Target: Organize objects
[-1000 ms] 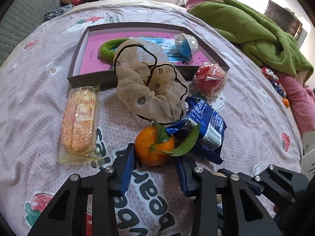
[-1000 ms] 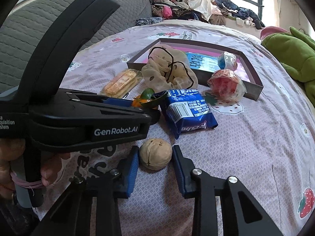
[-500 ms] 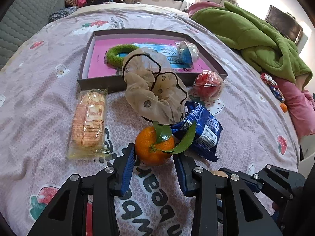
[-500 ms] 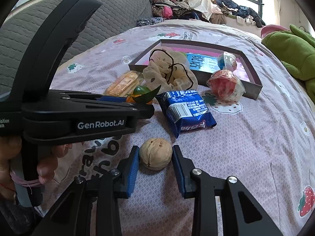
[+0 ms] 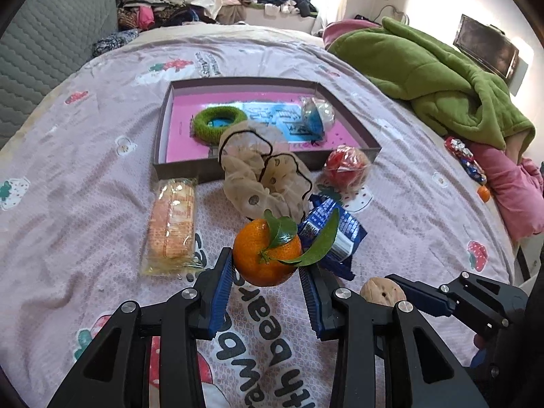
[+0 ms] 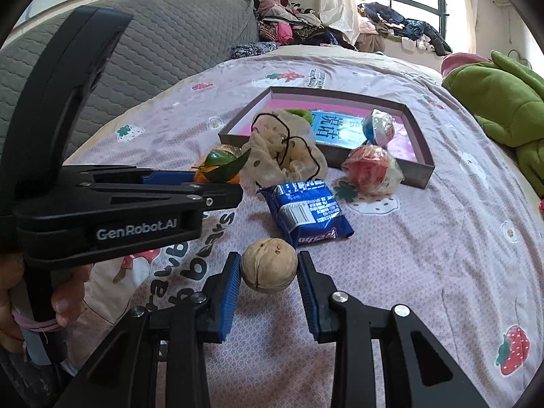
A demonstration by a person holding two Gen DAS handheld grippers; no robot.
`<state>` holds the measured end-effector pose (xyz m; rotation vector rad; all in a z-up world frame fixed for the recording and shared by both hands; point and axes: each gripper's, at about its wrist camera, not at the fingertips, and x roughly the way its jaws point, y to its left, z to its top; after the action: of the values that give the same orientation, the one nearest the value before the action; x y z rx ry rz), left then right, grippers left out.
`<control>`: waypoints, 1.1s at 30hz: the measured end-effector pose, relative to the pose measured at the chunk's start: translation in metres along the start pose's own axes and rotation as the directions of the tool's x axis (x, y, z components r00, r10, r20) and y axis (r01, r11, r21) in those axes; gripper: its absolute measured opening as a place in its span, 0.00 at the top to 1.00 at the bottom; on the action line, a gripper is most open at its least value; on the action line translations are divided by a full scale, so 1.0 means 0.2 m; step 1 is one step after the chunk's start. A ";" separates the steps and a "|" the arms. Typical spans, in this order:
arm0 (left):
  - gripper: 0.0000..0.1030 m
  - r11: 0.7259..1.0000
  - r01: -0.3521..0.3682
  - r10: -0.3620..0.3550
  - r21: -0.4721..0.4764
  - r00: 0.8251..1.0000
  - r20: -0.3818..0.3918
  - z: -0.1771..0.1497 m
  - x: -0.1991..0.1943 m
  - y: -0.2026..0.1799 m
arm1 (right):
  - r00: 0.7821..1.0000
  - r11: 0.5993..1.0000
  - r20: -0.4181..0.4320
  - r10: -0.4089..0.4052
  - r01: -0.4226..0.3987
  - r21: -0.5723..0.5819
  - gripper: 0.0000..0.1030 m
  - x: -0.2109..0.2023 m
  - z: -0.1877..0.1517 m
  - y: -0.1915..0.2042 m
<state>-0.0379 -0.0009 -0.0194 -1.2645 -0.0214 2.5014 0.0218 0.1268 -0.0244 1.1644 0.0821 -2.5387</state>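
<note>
My left gripper (image 5: 267,280) is shut on an orange tangerine (image 5: 266,257) with green leaves and holds it above the bedsheet. My right gripper (image 6: 269,273) is shut on a brown walnut (image 6: 269,265), lifted off the sheet; the walnut also shows in the left wrist view (image 5: 382,291). Ahead lies a shallow box with a pink floor (image 5: 183,125) holding a green hair ring (image 5: 219,123) and a clear-wrapped blue ball (image 5: 318,115). A beige scrunchie (image 5: 267,175) drapes over the box's front wall.
On the sheet lie a packet of biscuits (image 5: 171,222), a blue snack pack (image 6: 307,210) and a red wrapped ball (image 5: 346,166). A green blanket (image 5: 431,81) is heaped at the right. A grey quilted headboard (image 6: 163,64) stands at the left.
Both grippers have risen: the tangerine and the walnut have come up off the sheet. The view of the box has widened as the left gripper lifted.
</note>
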 end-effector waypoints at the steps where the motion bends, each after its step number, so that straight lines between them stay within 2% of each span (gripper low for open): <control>1: 0.62 1.000 -0.002 0.002 -0.001 1.000 0.006 0.00 -0.01 0.00 | 1.000 1.000 0.004 -0.004 0.004 0.001 0.67 -0.01 0.00 0.00; 19: 0.62 1.000 -0.020 0.021 -0.009 0.997 0.071 0.02 -0.23 -0.06 | 0.995 0.998 0.087 -0.051 0.047 0.041 0.67 -0.18 0.11 -0.06; 33: 0.62 0.996 -0.086 0.088 -0.021 0.990 0.106 0.06 -0.36 -0.09 | 0.983 0.995 0.160 -0.088 0.080 0.060 0.67 -0.31 0.23 -0.10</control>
<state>-0.0038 -0.0044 0.0465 -1.1596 -0.0123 2.6465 0.0202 0.1558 0.0504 0.9870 0.0233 -2.7158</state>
